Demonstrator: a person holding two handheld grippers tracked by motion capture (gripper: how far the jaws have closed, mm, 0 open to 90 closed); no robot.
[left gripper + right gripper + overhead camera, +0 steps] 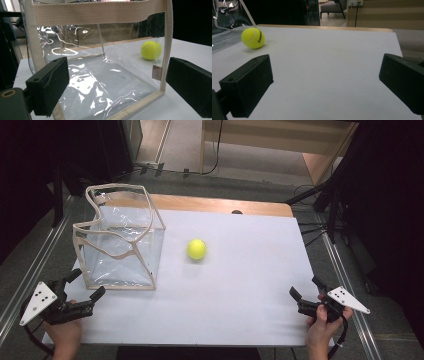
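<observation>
A yellow-green ball [196, 249] with dark, barely legible lettering was seen; the clear bag [120, 247] was edged in beige webbing.

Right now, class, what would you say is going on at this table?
A person holds a gripper in each hand at the near edge of a white table. The left gripper sits open just before a clear bag with cloth trim. The right gripper is open and holds nothing. A yellow tennis ball lies beside the bag, untouched.

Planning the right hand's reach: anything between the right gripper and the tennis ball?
Nothing. In the right gripper view, bare white tabletop runs from the open right gripper to the tennis ball. The high view agrees; the clear bag stands left of the ball.
</observation>
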